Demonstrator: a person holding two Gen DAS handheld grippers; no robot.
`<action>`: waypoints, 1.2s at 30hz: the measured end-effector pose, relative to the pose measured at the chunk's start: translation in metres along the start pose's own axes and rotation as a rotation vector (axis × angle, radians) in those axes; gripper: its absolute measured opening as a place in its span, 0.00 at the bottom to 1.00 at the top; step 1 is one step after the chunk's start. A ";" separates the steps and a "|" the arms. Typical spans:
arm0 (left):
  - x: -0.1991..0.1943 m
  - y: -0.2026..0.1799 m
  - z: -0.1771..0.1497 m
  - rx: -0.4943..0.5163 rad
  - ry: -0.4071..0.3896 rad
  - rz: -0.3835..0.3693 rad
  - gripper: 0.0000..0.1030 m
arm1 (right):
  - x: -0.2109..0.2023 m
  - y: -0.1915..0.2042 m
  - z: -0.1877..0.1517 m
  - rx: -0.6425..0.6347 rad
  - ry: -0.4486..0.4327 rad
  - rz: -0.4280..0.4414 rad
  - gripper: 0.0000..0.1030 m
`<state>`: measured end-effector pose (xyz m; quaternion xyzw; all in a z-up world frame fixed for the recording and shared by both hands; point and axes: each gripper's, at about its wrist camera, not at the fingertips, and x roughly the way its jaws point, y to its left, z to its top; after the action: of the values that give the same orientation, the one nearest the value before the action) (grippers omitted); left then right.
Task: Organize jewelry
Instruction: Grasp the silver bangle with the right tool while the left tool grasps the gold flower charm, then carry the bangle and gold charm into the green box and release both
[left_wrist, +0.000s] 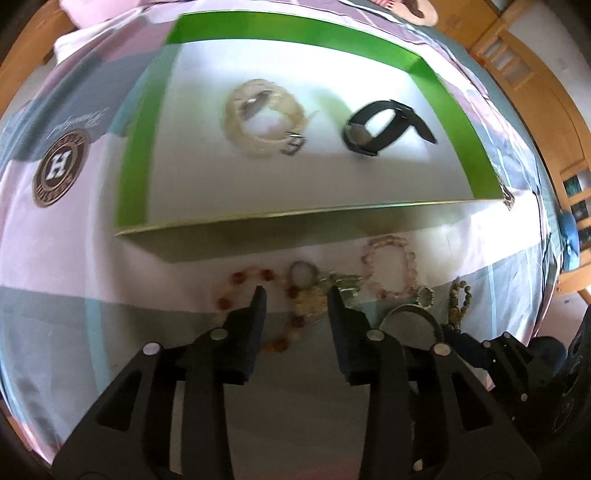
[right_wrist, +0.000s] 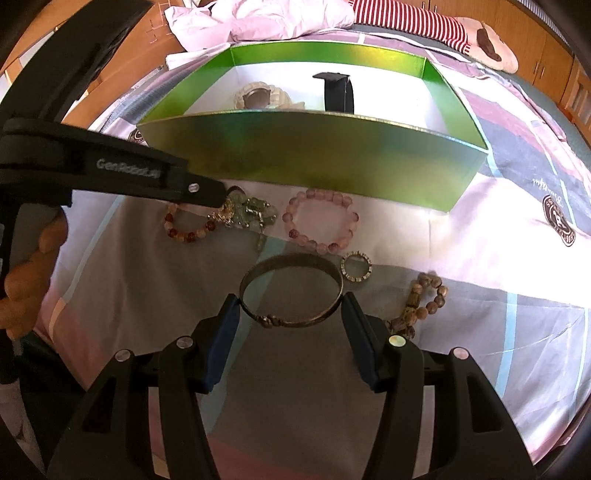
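The bangle (right_wrist: 291, 291) lies on the bed just before the box (right_wrist: 314, 155), between the open right claw (right_wrist: 291, 306). It looks stiff, thin and slippery; squeeze across its sides. The left claw (left_wrist: 295, 295) hangs open over the beads (left_wrist: 258, 306).

Two wrist fisheyes, both facing the green box across a bedspread.

The left wrist view looks down steeply from above, close over the green box (left_wrist: 303, 206) and into it. The right wrist view sits lower, nearer the bed, facing the box's (right_wrist: 314, 155) front wall. Both share the box and the pink bead bracelet (left_wrist: 391, 269) (right_wrist: 321, 221) before it.
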<state>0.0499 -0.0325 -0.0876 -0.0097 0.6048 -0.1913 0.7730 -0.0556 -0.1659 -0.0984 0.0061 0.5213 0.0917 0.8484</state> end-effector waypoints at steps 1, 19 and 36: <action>0.002 -0.003 0.001 0.008 -0.001 0.001 0.37 | 0.001 0.000 -0.001 0.000 0.003 0.000 0.55; -0.009 0.000 0.004 0.002 -0.009 -0.012 0.17 | 0.001 -0.006 0.000 0.010 -0.004 0.004 0.55; -0.059 0.007 0.006 -0.006 -0.141 -0.062 0.17 | -0.038 -0.012 0.028 0.014 -0.111 0.005 0.28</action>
<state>0.0460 -0.0091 -0.0332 -0.0441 0.5488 -0.2120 0.8074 -0.0459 -0.1817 -0.0530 0.0186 0.4740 0.0896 0.8758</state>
